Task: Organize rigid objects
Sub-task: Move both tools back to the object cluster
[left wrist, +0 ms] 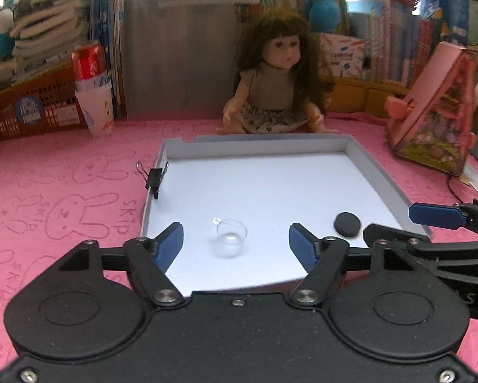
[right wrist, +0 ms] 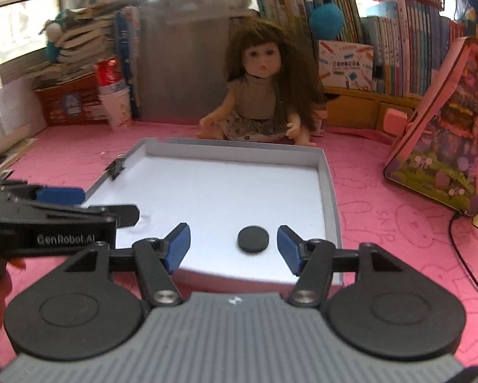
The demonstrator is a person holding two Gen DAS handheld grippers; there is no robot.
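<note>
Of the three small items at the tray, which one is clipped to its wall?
The black binder clip, clamped on the left wall; clear cup and black disc lie on the floor.

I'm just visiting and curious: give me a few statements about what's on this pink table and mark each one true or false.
1. Both the left gripper and the right gripper are open and hold nothing. True.
2. The black disc lies outside the tray, on the pink cloth. False: it lies flat on the white tray floor.
3. A binder clip is clipped on the tray's left wall. True.
4. The small clear cup is stacked on the black disc. False: they lie apart, the cup in front of the left gripper.
5. A doll sits behind the tray. True.
</note>
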